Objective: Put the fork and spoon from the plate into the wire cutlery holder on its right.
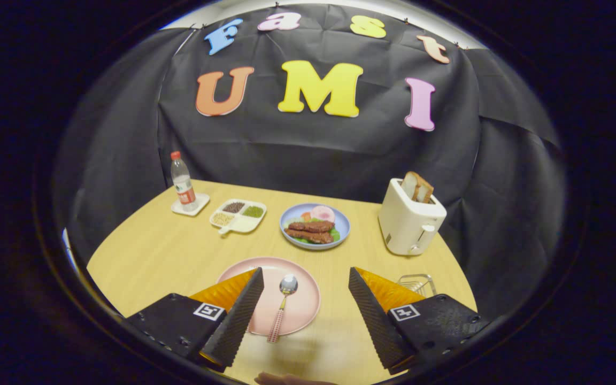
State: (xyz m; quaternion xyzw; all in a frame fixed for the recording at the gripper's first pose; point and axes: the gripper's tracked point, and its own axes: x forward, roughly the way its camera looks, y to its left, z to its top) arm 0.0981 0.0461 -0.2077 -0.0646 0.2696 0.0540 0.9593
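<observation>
A pink plate (302,305) lies on the wooden table between and just ahead of my fingers. On it rests a spoon (282,307) with a shiny bowl pointing away and a checked handle toward me. The left finger covers the plate's left part, so whatever lies there is hidden. The wire cutlery holder (417,283) stands right of the plate, partly behind my right finger. My gripper (305,278) hovers above the plate's near side, open wide, with nothing between its fingers.
Beyond the plate sits a blue plate of food (314,225). A white toaster (410,222) with bread stands behind the holder. A divided snack tray (238,215) and a water bottle (183,184) on a coaster are at the far left.
</observation>
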